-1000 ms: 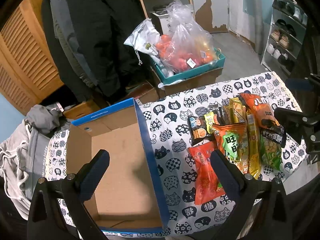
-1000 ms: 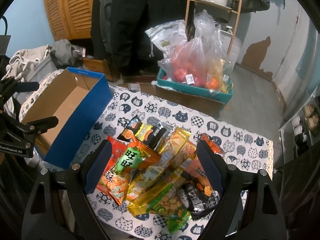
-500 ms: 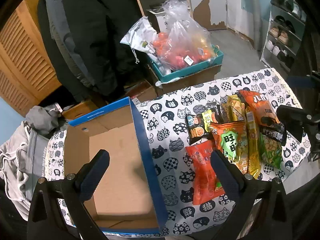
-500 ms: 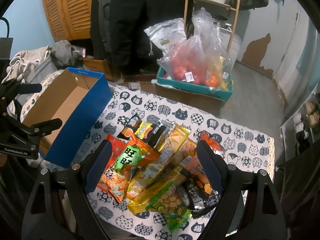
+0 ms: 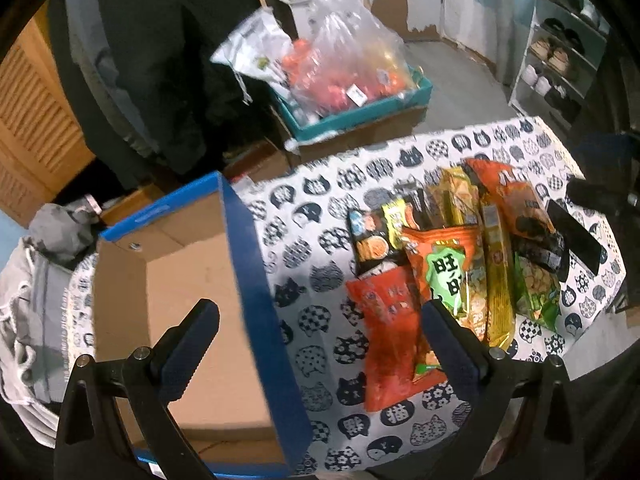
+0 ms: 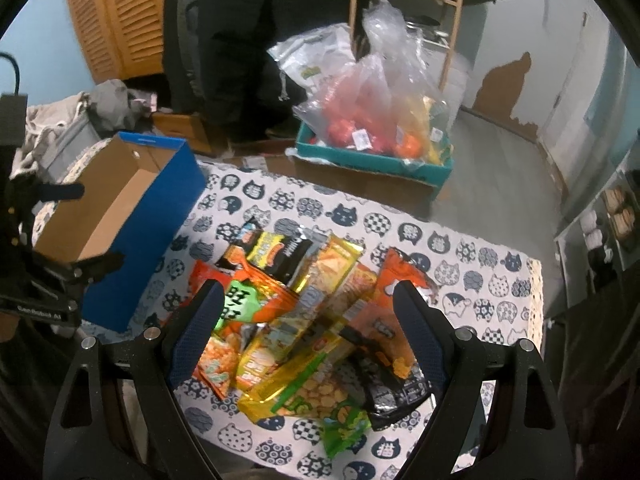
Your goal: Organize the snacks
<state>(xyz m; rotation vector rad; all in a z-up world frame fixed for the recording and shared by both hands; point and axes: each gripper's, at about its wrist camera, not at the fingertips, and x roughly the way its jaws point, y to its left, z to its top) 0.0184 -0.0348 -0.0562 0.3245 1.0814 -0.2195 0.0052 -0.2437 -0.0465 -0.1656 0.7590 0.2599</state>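
The left gripper (image 5: 320,344) is hovering over the bench (image 5: 320,216), which is wearing a white cloth printed with cat faces; its jaws are standing wide open and are gripping nothing, one finger hanging above the inside of the blue cardboard box (image 5: 260,280) and the other above the near end of the snack pile (image 5: 460,264). The box is sitting open-topped at the left end of the bench, its brown inside showing bare, just beside the snacks but not touching them. The right gripper (image 6: 308,332) is hanging above the snack pile (image 6: 304,320) with its jaws also spread wide and holding nothing, the pile lying between the two fingers in that view. The packets are lying overlapped in a loose heap: an orange bag with a green label (image 5: 448,276) is resting on a flat red packet (image 5: 392,332), long yellow packets (image 5: 496,272) are running alongside, and a green bag of round crackers (image 6: 324,400) is lying at the near edge. Beyond the bench, a teal tray (image 6: 372,160) is carrying clear plastic bags (image 6: 372,108) of red and orange items.
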